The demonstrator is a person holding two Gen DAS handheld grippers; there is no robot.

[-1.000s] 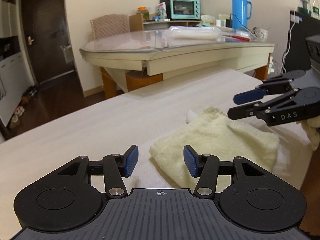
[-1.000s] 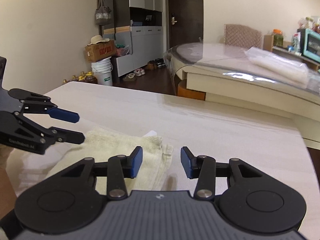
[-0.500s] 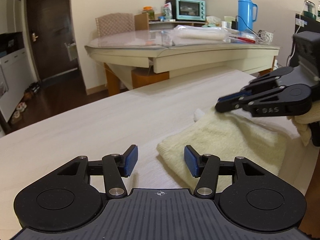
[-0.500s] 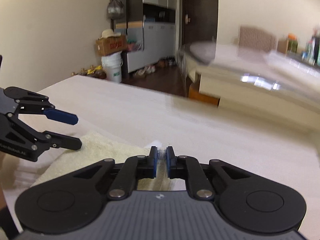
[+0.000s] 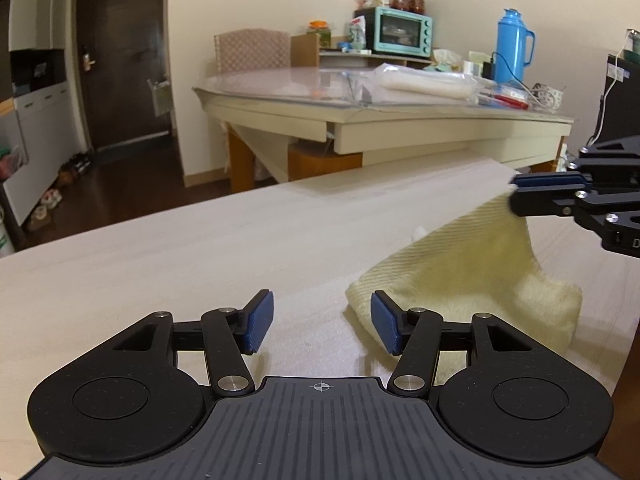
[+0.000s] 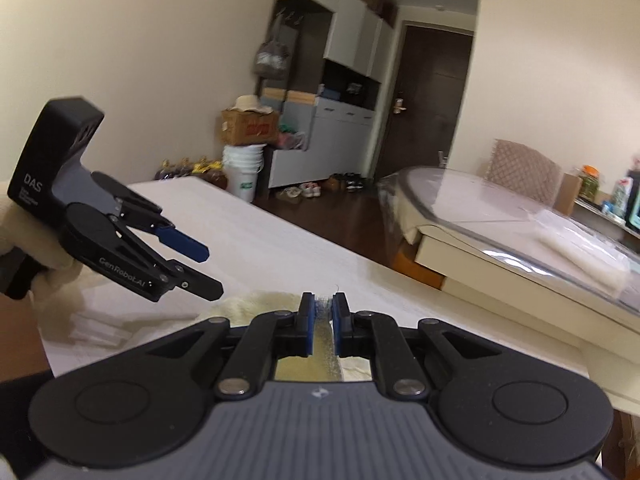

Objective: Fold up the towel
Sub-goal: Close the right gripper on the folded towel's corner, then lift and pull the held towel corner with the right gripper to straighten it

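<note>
A pale yellow towel [image 5: 472, 264] lies on the light wooden table [image 5: 200, 248], its far corner lifted. My right gripper [image 6: 323, 312] is shut on that corner of the towel [image 6: 256, 304] and holds it above the table; it shows in the left wrist view [image 5: 520, 190] at the right. My left gripper [image 5: 322, 322] is open and empty, low over the table by the towel's near left corner; it shows in the right wrist view [image 6: 208, 272] at the left.
A second table [image 5: 360, 120] with a glass top stands beyond, carrying a bagged roll [image 5: 428, 84], a blue flask [image 5: 514, 46] and a teal oven [image 5: 402, 32]. The work table's edge runs close on the right [image 5: 624, 320]. Cabinets and a door [image 6: 424, 100] stand further off.
My right gripper closed on the towel's far corner and has raised it off the table. My left gripper stayed open near the towel's near corner.
</note>
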